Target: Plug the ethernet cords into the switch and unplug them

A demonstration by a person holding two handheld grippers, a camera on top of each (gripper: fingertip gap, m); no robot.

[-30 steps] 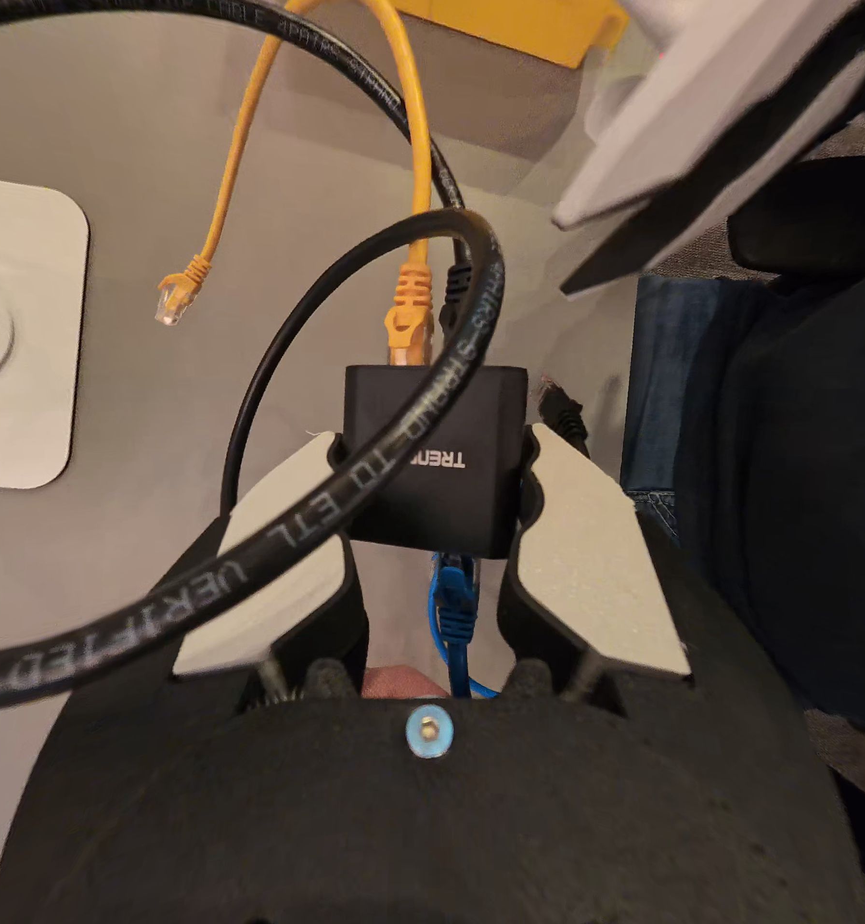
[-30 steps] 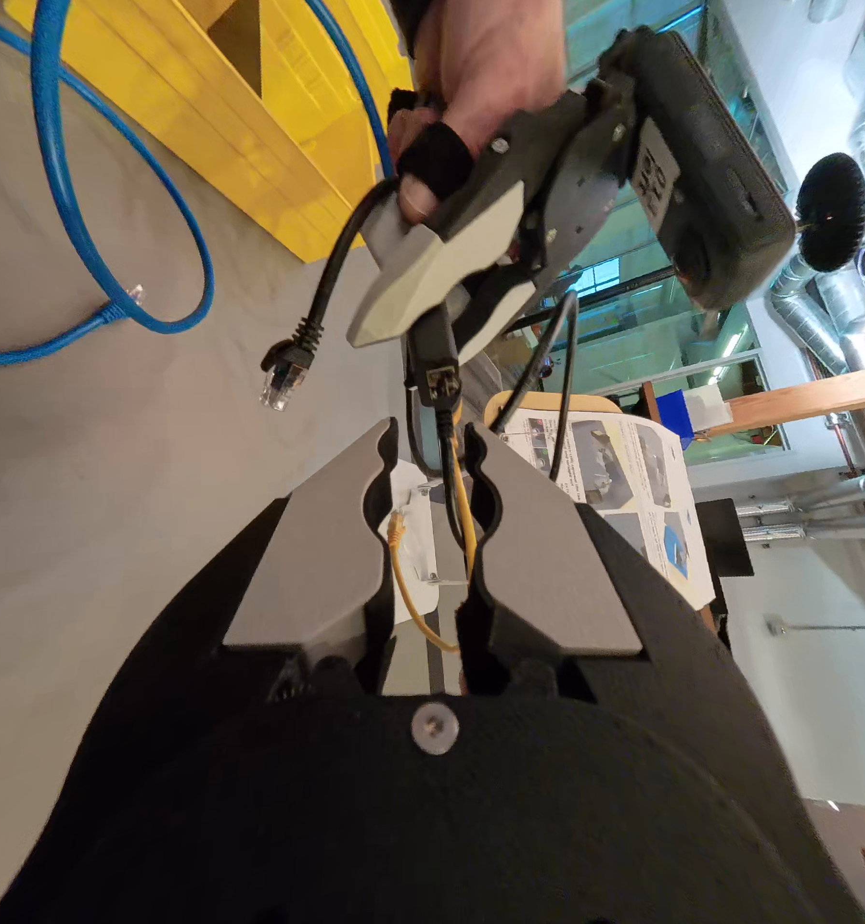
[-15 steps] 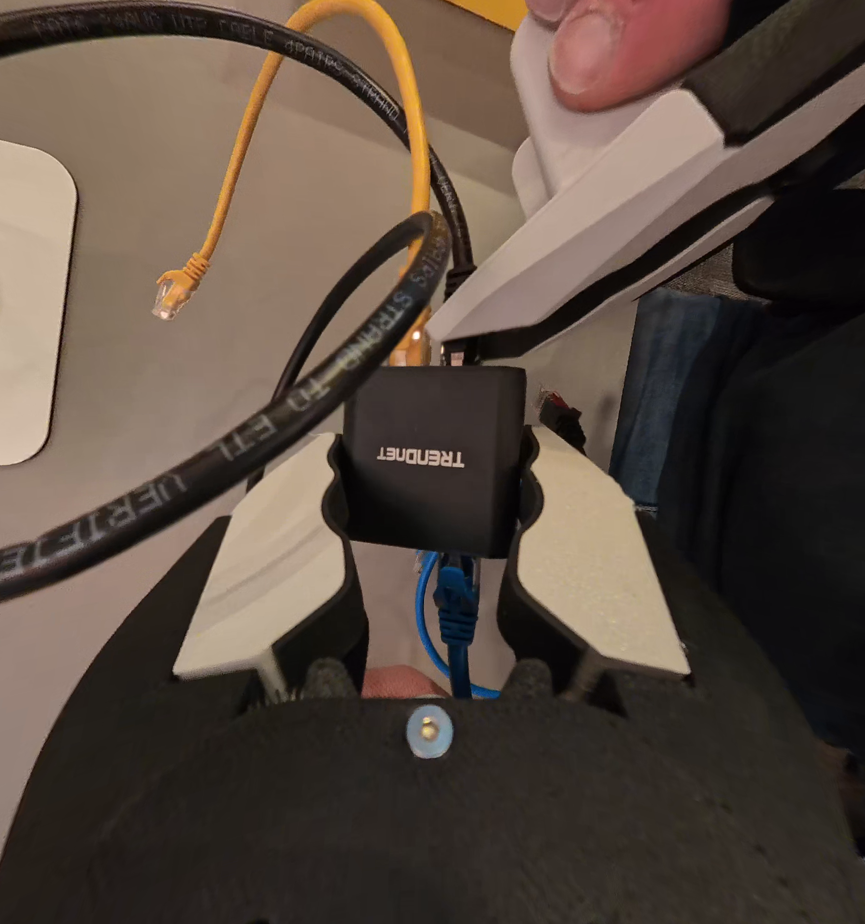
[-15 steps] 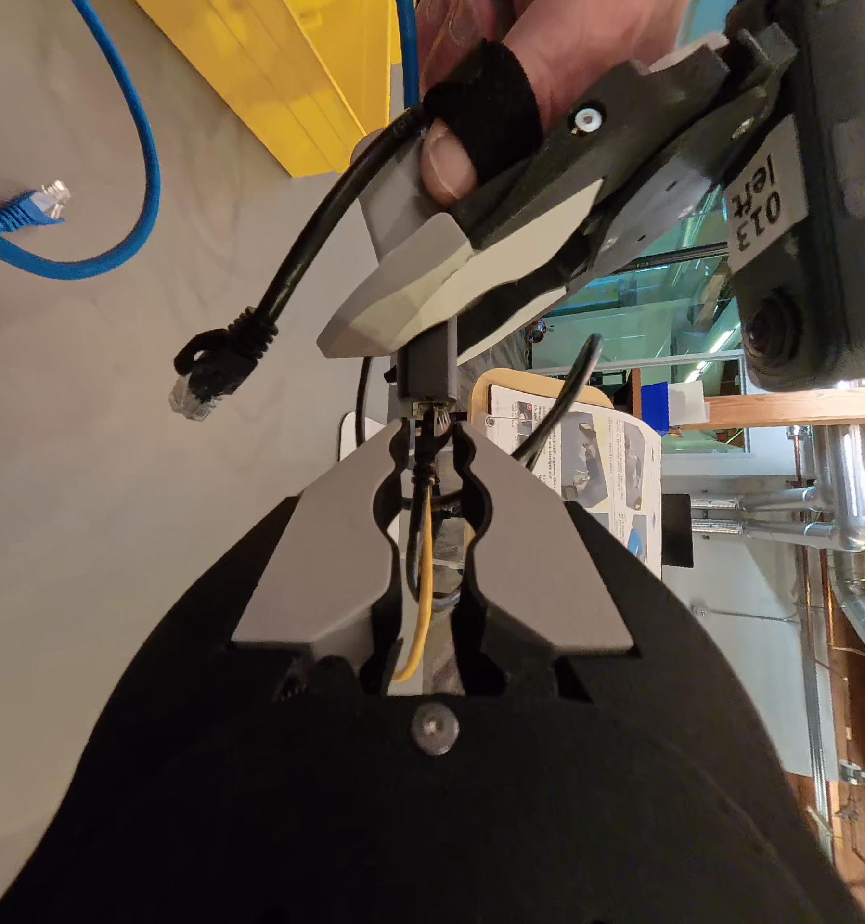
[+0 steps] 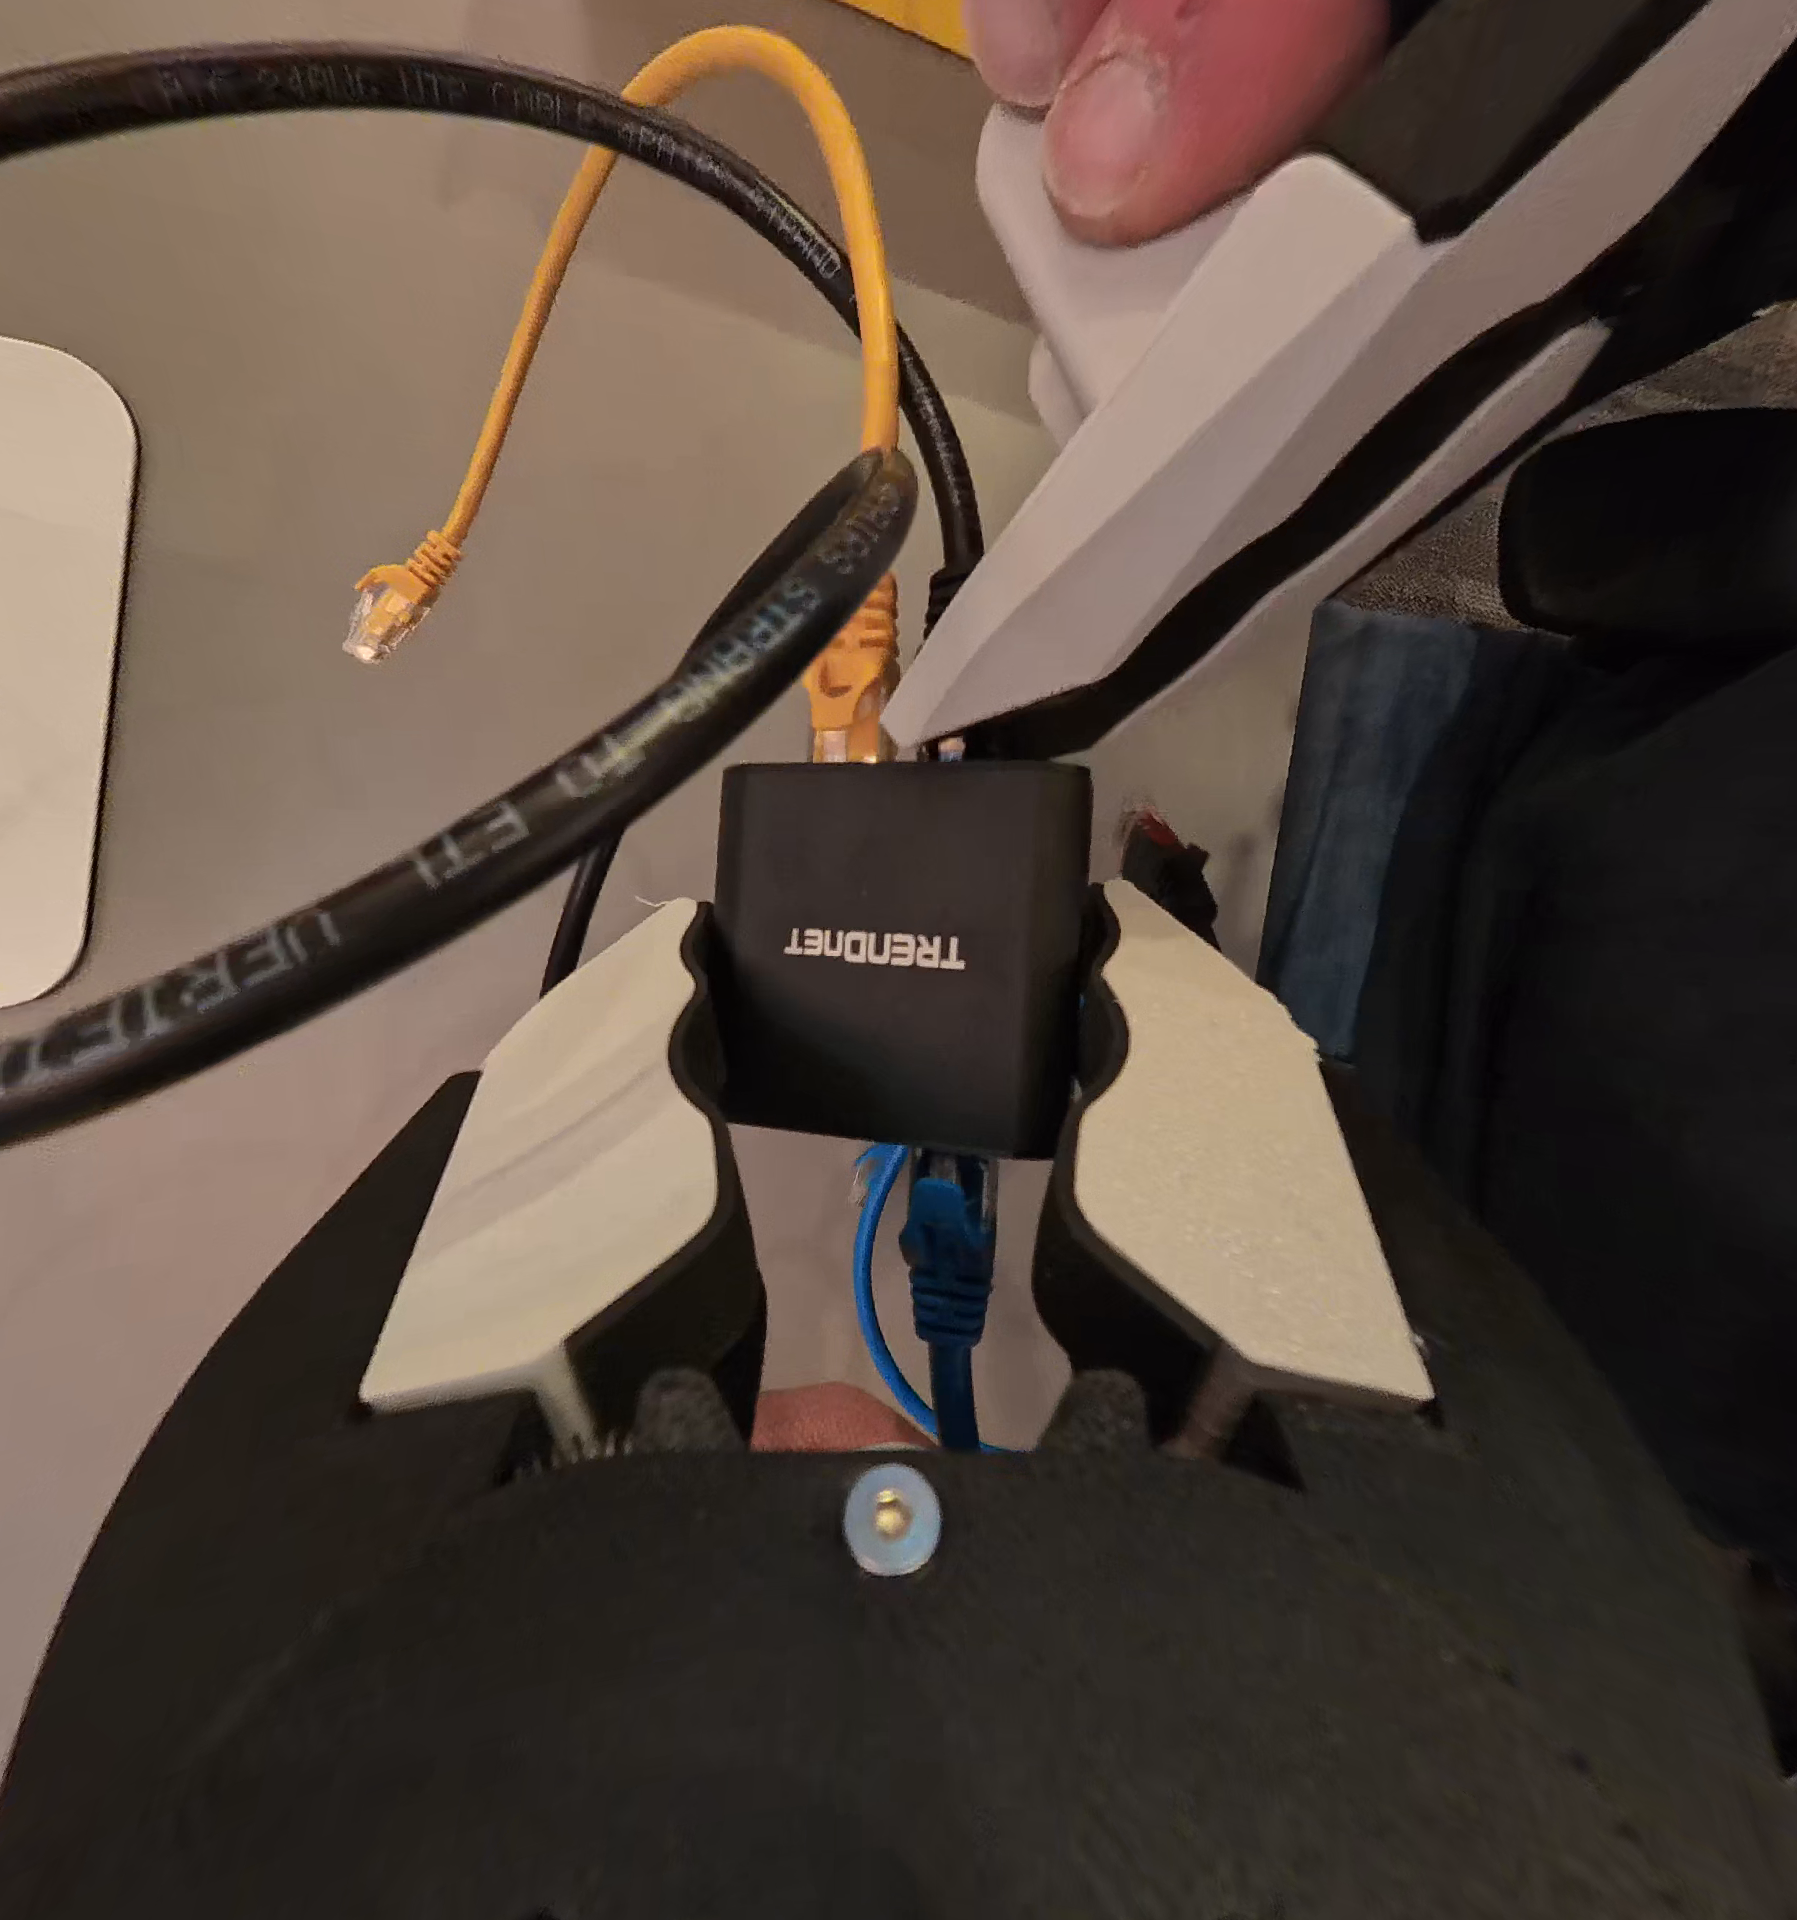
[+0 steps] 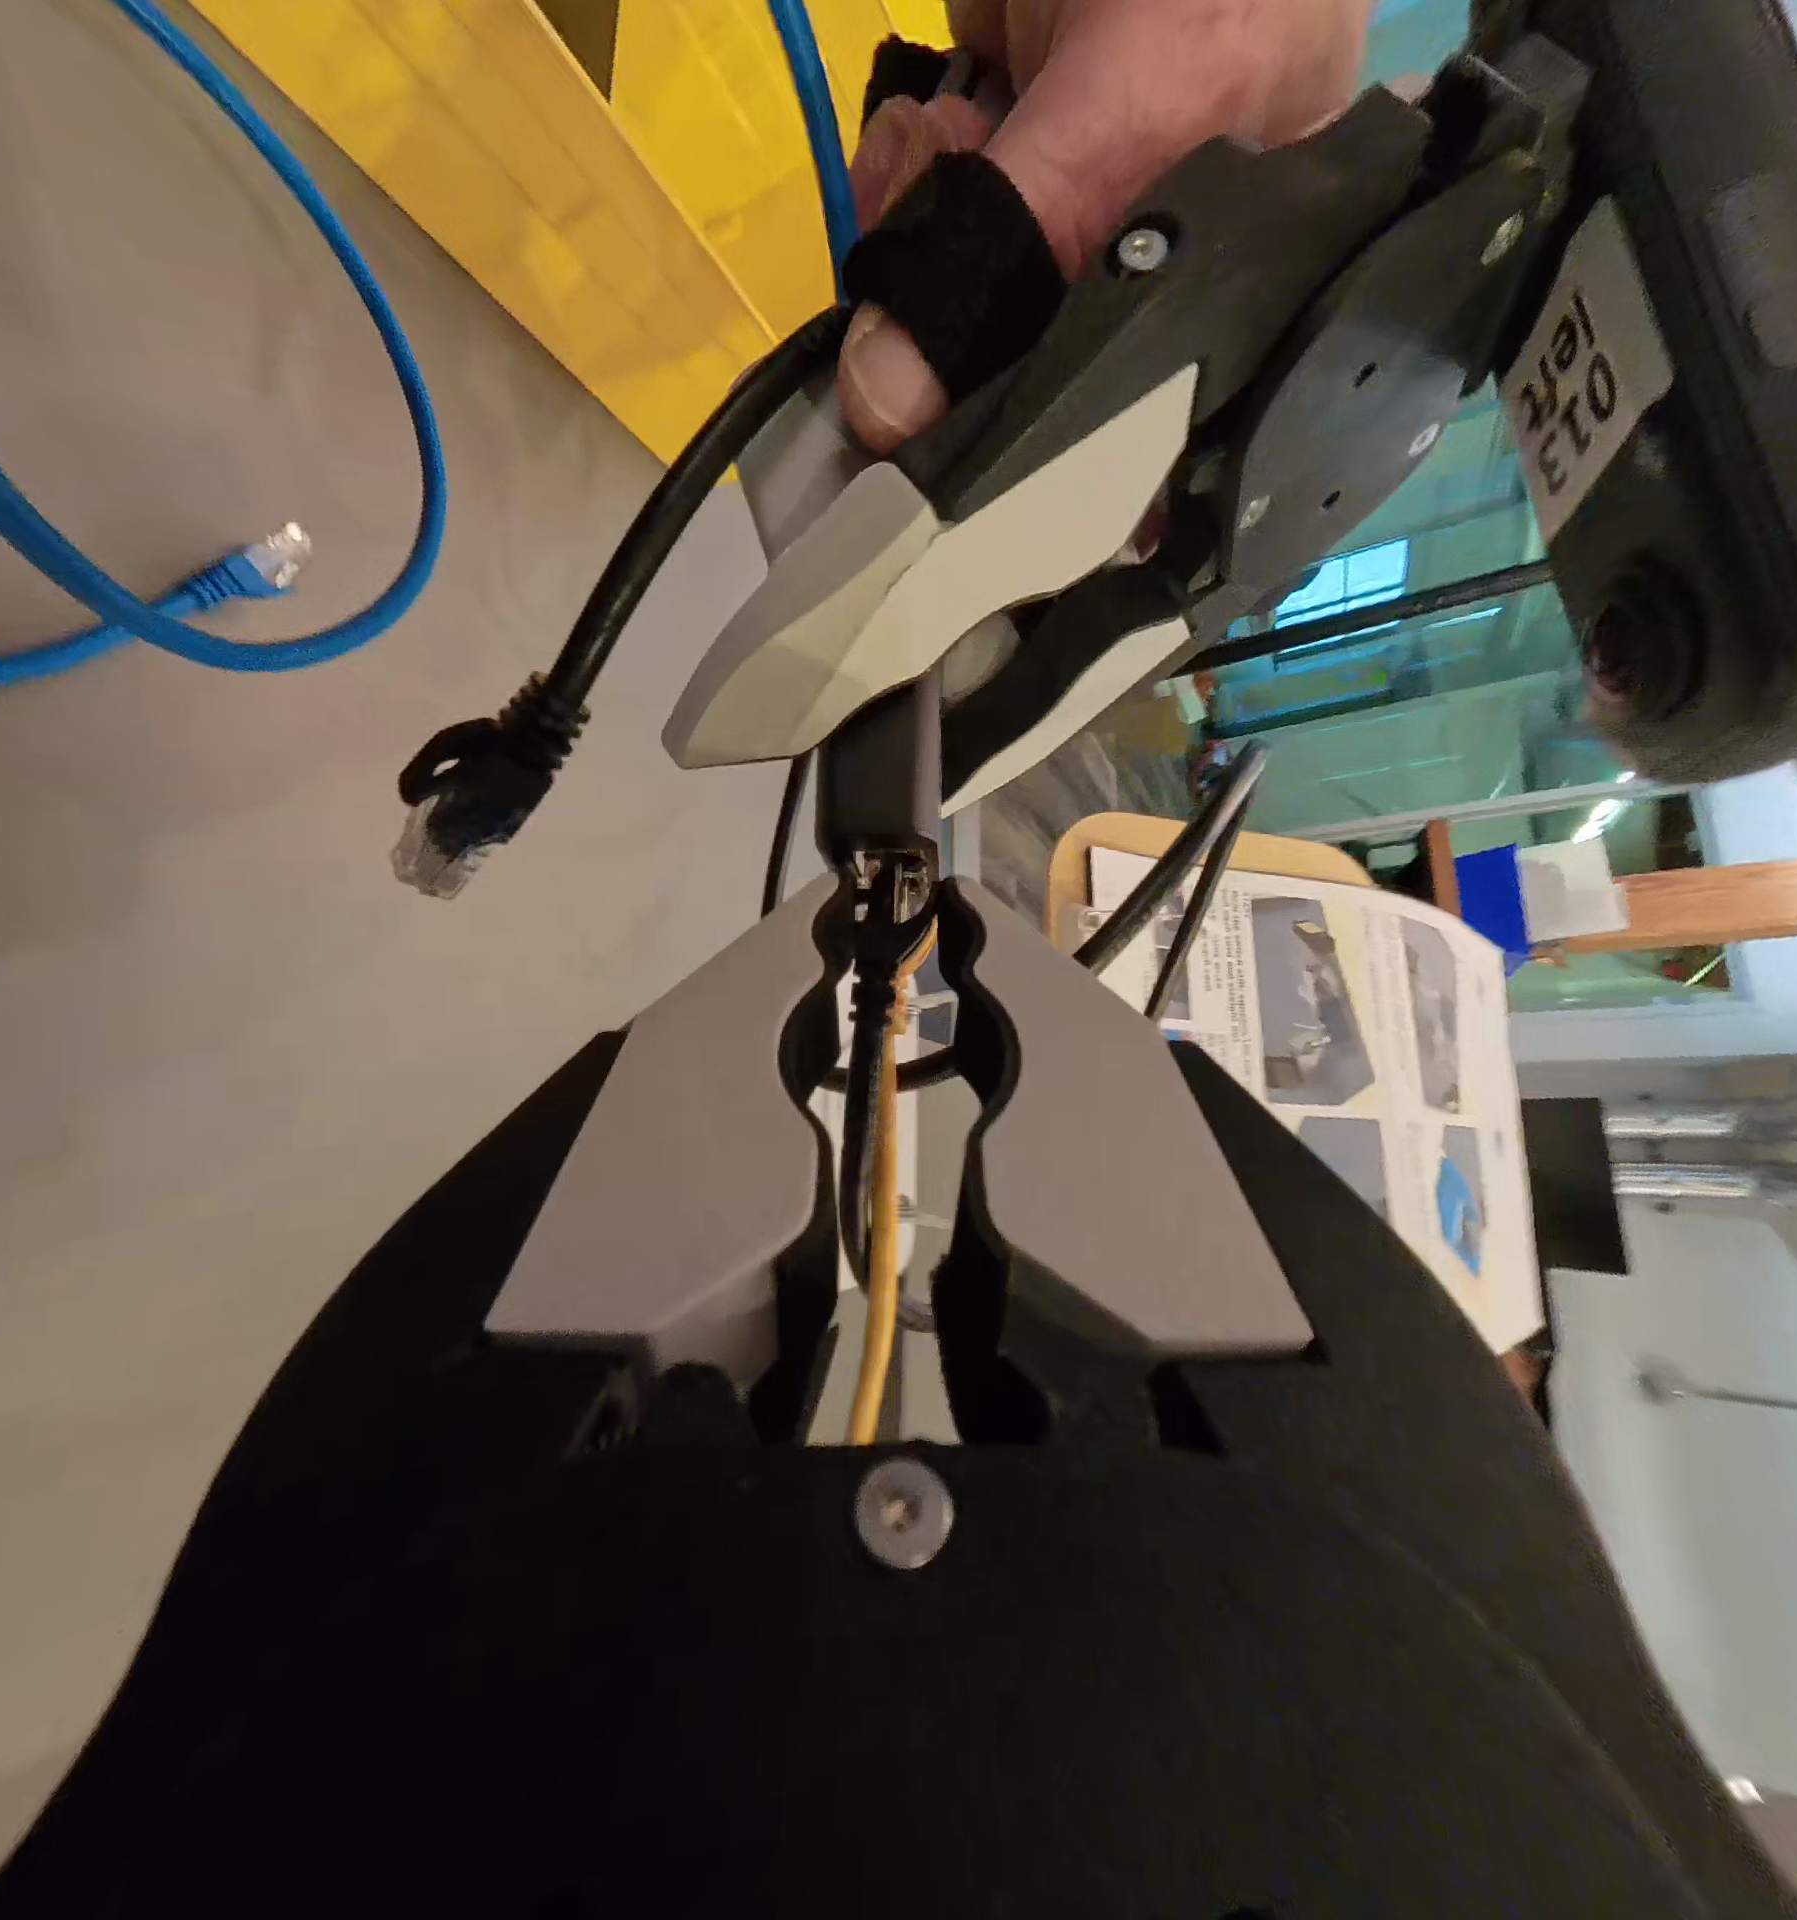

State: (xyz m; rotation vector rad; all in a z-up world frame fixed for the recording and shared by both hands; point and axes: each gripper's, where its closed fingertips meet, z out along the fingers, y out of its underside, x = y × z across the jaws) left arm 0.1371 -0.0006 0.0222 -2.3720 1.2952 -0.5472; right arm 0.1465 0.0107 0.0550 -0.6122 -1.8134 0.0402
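The left tool (image 5: 899,997) holds the black switch (image 5: 902,940) clamped by its sides, lifted off the grey tabletop (image 5: 250,312). The right tool (image 6: 894,940), jaws narrowed around the black cord's plug (image 6: 878,935), points straight along the plug's axis into the switch's port face. The orange cord (image 5: 852,665) sits plugged in just beside it.

Left tongs (image 5: 899,997) clamped, right tongs (image 6: 889,940) pinched nearly closed, tips meeting
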